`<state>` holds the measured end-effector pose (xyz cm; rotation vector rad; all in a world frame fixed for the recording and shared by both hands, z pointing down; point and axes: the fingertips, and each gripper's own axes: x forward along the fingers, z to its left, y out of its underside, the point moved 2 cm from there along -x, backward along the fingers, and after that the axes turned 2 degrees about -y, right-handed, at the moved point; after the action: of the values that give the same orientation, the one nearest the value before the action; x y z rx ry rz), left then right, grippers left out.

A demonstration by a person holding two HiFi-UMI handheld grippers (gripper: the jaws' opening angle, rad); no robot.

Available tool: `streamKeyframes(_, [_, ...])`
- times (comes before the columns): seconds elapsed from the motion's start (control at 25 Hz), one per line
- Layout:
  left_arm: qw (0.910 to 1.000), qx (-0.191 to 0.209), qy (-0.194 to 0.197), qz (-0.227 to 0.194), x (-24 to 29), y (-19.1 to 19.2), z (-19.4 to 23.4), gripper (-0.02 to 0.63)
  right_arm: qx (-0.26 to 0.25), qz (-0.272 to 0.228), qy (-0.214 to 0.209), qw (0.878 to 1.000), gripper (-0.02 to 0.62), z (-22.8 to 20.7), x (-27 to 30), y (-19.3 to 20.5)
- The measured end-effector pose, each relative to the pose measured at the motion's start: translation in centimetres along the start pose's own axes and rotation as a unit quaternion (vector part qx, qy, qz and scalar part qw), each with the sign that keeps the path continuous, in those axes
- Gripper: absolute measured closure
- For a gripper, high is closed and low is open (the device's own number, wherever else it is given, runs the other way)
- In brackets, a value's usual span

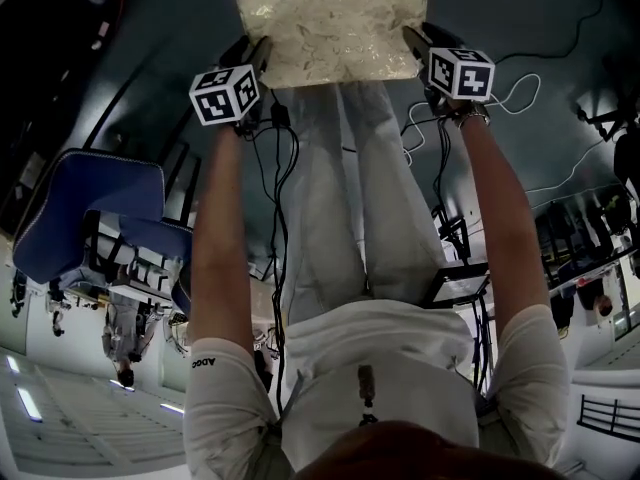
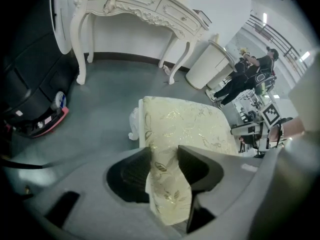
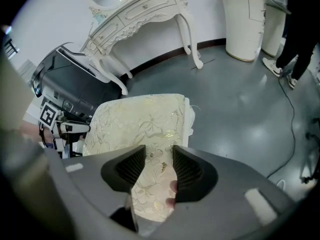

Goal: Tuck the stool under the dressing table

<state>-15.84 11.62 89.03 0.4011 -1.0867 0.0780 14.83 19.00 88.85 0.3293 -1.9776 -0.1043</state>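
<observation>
The stool (image 1: 330, 23) has a cream cushion with gold flower print and stands on the grey floor before me. My left gripper (image 1: 262, 53) is shut on the cushion's left edge, and my right gripper (image 1: 412, 40) is shut on its right edge. In the left gripper view the cushion (image 2: 185, 124) runs between the two black pads of the left gripper (image 2: 164, 159), which press on it. In the right gripper view the cushion (image 3: 140, 119) is likewise pinched by the right gripper (image 3: 159, 161). The white carved dressing table (image 2: 135, 4) (image 3: 140, 14) stands against the wall beyond the stool, apart from it.
A black machine with a red base (image 2: 30, 109) sits left of the dressing table. A white round cabinet (image 2: 207, 66) (image 3: 245, 19) stands to its right, with people (image 2: 250, 74) nearby. Cables (image 1: 520, 88) lie on the floor at my right. A blue chair (image 1: 90, 208) is behind me, left.
</observation>
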Motion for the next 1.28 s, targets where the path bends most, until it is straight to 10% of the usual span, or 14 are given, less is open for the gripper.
streamKeyframes(0.44, [0.9969,-0.043,-0.052,-0.042,0.5,-4.4,1.6,0.433,-0.073,-0.004,-0.033,0.997,0.419,0.1,2.0,-8.5])
streamKeyframes(1.28, [0.9972,-0.030,-0.035,-0.058,1.9,-15.4,6.6,0.430,-0.081,-0.002,0.016,0.997,0.419,1.9,5.9,-20.0])
